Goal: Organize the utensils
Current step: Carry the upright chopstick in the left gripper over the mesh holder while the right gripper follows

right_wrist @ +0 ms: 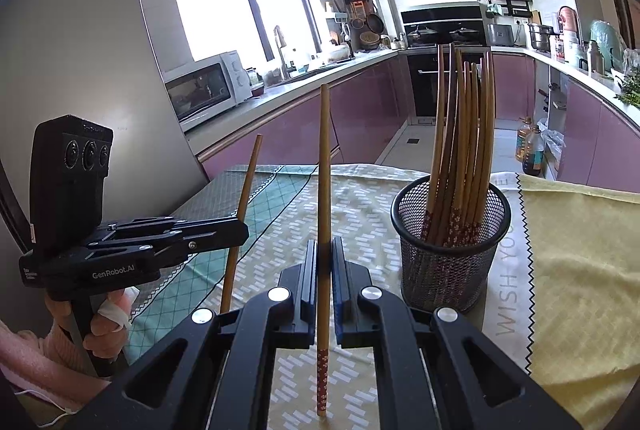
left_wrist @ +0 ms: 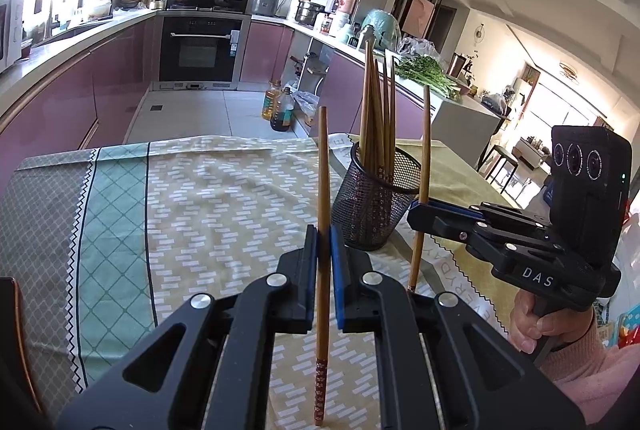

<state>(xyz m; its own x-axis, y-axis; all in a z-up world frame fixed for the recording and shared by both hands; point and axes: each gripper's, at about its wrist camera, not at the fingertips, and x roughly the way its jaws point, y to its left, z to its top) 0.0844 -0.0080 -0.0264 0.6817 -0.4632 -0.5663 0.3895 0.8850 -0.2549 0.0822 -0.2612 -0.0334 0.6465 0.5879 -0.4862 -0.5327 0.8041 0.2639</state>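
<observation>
My left gripper is shut on a wooden chopstick that stands nearly upright, its red patterned end down. My right gripper is shut on a second chopstick, held the same way. Each view also shows the other tool. The right gripper and its chopstick are just right of the black mesh cup. The left gripper and its chopstick are left of the cup. Several chopsticks stand in the cup, patterned ends down.
The cup stands on a patterned tablecloth, beside a yellow cloth on the right. A hand in a pink sleeve holds each tool. Beyond the table are purple kitchen cabinets, an oven, a microwave and oil bottles on the floor.
</observation>
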